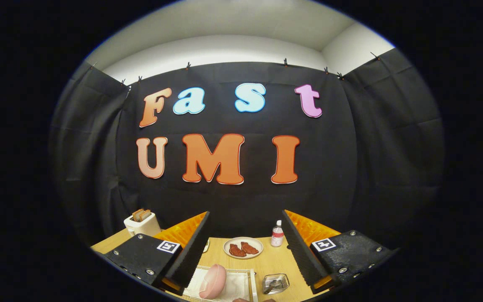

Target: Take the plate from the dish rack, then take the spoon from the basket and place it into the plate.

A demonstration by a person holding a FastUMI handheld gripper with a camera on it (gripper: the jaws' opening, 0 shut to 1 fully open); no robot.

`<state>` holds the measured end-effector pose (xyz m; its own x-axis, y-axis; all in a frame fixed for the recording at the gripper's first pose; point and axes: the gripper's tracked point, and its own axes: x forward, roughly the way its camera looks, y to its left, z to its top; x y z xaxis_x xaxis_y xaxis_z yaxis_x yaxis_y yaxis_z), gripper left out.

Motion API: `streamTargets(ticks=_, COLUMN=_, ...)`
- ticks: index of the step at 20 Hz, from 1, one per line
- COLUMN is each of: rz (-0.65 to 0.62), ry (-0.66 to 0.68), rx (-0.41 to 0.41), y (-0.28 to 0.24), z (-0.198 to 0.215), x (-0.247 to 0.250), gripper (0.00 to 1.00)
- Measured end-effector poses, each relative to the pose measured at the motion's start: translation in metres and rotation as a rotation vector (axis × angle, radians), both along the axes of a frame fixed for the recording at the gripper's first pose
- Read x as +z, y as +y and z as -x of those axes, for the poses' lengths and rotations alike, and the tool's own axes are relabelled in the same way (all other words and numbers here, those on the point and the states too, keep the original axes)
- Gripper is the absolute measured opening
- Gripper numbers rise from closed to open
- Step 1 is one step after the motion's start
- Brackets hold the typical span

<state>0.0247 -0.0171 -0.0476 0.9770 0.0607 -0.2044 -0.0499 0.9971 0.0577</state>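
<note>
The tool (245,251) stands wide, its two black fingers (189,251) with orange ribbed backing spread far apart at the lower middle of the frame and holding nothing. Between them, low in the frame, lies the pale wooden bench (266,262). Near the bottom edge, just ahead of the left finger, a pink round plate (213,281) stands on edge in a white wire dish rack (241,279); the plate leans a little and is untouched by the fingers. To the right of the rack, between the fingers and closer to the right one, sits a small square metal mesh basket (276,283) with what looks like a metal spoon (271,287) lying in it, though it is small and dim here and its shape is hard to make out. Beyond these, toward the middle of the frame, a white round plate carrying two reddish-brown pieces of food (243,248) rests on the bench, and just to its right, near the right finger's tip, stands a small clear bottle with a white cap and a red label (277,234). At the lower left of the frame, beyond the left finger, a cream-coloured toaster (142,224) holds two brown slices of toast (141,214) that stick up from its slots.
</note>
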Motion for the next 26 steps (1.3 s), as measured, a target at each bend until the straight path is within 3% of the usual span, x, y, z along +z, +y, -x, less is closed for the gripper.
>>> streamTargets(ticks=5, rz=-0.015, ry=0.187, rx=0.095, y=0.025, z=-0.002, x=-0.045, gripper=0.98)
streamTargets(ticks=13, rz=0.042, ry=0.510, rx=0.167, y=0.058, z=-0.005, x=-0.127, gripper=0.99)
streamTargets(ticks=16, rz=0.033, ry=0.687, rx=0.183, y=0.064, z=0.010, x=-0.167, gripper=0.99)
streamTargets(ticks=22, rz=0.082, ry=0.908, rx=0.193, y=0.066, z=0.027, x=-0.217, gripper=0.99)
streamTargets(ticks=26, rz=0.098, ry=1.070, rx=0.206, y=0.070, z=0.038, x=-0.246, gripper=0.90)
